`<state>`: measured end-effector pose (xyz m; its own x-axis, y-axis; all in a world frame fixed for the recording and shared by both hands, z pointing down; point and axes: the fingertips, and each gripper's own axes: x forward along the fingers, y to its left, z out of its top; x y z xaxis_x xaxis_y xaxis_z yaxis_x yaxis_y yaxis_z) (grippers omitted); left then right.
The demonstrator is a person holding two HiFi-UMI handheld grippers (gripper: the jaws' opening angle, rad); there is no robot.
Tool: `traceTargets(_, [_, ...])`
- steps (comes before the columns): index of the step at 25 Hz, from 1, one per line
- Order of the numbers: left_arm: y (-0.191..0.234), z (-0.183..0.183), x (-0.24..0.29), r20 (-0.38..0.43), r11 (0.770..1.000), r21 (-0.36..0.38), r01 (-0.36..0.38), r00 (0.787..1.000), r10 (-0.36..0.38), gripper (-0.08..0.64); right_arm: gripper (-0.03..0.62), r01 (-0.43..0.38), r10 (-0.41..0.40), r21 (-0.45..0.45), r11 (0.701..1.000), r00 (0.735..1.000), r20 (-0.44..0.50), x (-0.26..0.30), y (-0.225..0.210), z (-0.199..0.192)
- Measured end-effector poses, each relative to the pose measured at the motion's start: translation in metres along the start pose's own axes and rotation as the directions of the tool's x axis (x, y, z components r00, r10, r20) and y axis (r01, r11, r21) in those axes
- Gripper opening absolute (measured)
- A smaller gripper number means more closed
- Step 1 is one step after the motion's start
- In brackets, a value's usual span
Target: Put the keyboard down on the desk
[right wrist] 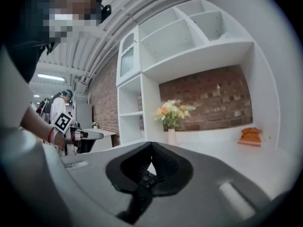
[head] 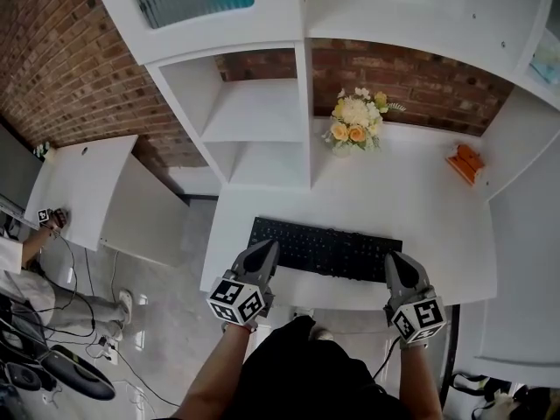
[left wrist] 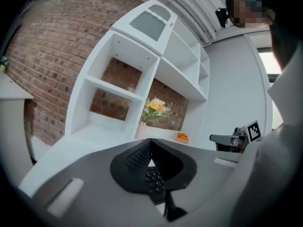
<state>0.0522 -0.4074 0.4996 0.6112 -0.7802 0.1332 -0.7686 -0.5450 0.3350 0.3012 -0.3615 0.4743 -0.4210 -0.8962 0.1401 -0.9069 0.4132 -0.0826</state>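
Observation:
A black keyboard [head: 328,250] lies crosswise over the front part of the white desk [head: 411,199], held at both ends. My left gripper [head: 262,256] is shut on its left end and my right gripper [head: 398,269] on its right end. In the left gripper view the keyboard's [left wrist: 154,178] keys show between the closed jaws of the left gripper [left wrist: 150,143]. The right gripper view shows the right gripper [right wrist: 151,148] clamped on the keyboard's [right wrist: 142,178] dark edge. Whether the keyboard touches the desk I cannot tell.
A vase of flowers [head: 354,122] stands at the desk's back, and an orange object [head: 465,161] lies at its right. White shelves [head: 254,112] rise at the back left. A white side table [head: 83,186] and another person's hand [head: 54,221] are at far left, with cables on the floor.

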Motion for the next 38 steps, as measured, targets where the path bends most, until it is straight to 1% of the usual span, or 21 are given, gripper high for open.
traceTargets(3, [-0.002,0.023,-0.01,0.062,0.998,0.053,-0.017,0.998,0.014,0.002,0.0,0.047,-0.043,-0.093,0.995,0.998,0.036,-0.006,0.0,0.027])
traceTargets(5, [-0.001,0.038,-0.016,0.101,0.997,0.067,-0.03,0.995,0.023,0.002,0.0,0.071,-0.064,-0.122,0.99,0.996,0.058,-0.009,-0.001,0.043])
traceTargets(8, [-0.001,0.057,-0.026,0.15,0.996,0.07,-0.051,0.988,0.04,0.001,0.0,0.091,-0.081,-0.122,0.988,0.993,0.081,-0.017,-0.003,0.058])
traceTargets(14, [-0.002,0.08,-0.039,0.202,0.993,0.079,-0.09,0.977,0.073,0.0,0.0,0.107,-0.091,-0.119,0.987,0.987,0.133,-0.032,-0.004,0.081])
traceTargets(18, [-0.003,0.09,-0.045,0.211,0.992,0.085,-0.098,0.974,0.078,0.002,0.0,0.109,-0.089,-0.127,0.986,0.984,0.152,-0.039,-0.004,0.094])
traceTargets(21, [-0.006,0.094,-0.045,0.203,0.991,0.087,-0.103,0.975,0.084,0.002,0.0,0.101,-0.079,-0.133,0.986,0.984,0.162,-0.041,-0.002,0.1])
traceTargets(25, [-0.016,0.099,-0.041,0.197,0.99,0.113,-0.087,0.978,0.063,0.002,0.0,0.088,-0.062,-0.143,0.986,0.983,0.172,-0.042,0.002,0.106])
traceTargets(31, [-0.023,0.108,-0.038,0.217,0.993,0.095,-0.069,0.975,0.047,0.002,0.0,0.091,-0.062,-0.151,0.984,0.98,0.188,-0.046,0.005,0.111])
traceTargets(38, [-0.023,0.109,-0.036,0.214,0.994,0.091,-0.068,0.976,0.048,0.002,0.0,0.104,-0.072,-0.153,0.983,0.976,0.204,-0.051,0.002,0.115])
